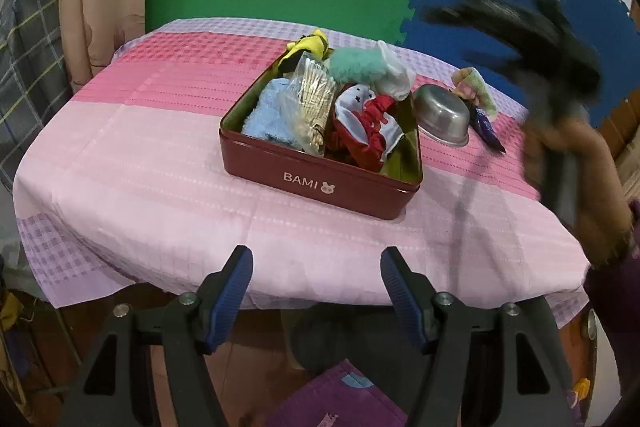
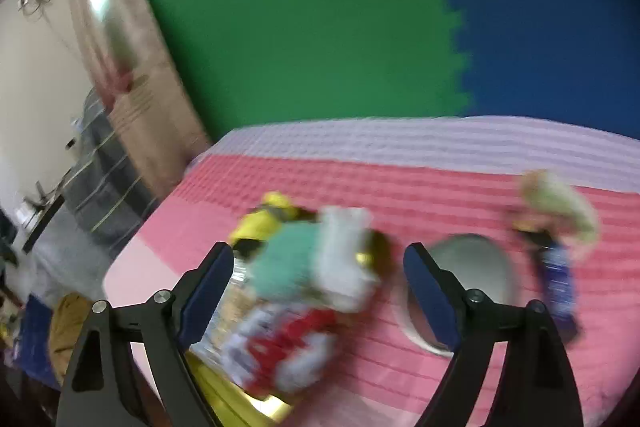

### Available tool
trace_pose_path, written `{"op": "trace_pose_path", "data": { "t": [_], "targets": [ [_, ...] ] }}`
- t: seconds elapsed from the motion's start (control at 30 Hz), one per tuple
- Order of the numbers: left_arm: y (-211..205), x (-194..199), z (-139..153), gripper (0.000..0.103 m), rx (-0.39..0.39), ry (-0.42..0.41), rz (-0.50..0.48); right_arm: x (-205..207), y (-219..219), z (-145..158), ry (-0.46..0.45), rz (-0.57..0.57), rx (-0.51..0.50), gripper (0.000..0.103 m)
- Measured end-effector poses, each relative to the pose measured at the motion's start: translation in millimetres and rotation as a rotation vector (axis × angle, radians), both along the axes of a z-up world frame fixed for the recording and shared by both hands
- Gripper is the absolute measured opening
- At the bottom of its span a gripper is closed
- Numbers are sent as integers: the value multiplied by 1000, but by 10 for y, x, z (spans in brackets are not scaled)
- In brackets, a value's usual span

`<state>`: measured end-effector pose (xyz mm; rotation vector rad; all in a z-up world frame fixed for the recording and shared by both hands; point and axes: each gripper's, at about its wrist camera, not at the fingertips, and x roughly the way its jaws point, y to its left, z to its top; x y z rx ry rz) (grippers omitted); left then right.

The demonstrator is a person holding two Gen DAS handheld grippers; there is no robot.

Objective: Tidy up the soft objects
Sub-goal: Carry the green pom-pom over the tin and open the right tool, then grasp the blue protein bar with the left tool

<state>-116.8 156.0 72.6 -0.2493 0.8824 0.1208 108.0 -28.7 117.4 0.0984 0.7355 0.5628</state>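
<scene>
My red BAMI tin at frame centre is already heaped with soft things. A pale green cloth is left on the tablecloth at right, past the steel bowl. Both my left gripper and right gripper gape, holding nothing.

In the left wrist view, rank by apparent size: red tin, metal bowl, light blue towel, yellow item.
1. Red tin
2. Metal bowl and light blue towel look alike; towel partly hidden, so unranked.
3. Yellow item, though farthest from the camera.
</scene>
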Motion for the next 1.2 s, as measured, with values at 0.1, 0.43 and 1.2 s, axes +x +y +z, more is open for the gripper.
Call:
{"op": "trace_pose_path", "data": {
  "t": [0.1, 0.43, 1.2],
  "targets": [
    [-70, -10, 13, 68, 32, -17, -24, -151, -538, -150, -26, -127, -163, 94],
    [-814, 40, 47, 68, 57, -33, -314, -211, -2562, -969, 71, -495, -643, 102],
    [-2265, 3601, -270, 68, -172, 213, -311, -240, -3143, -883, 126, -412, -240, 102]
  ]
}}
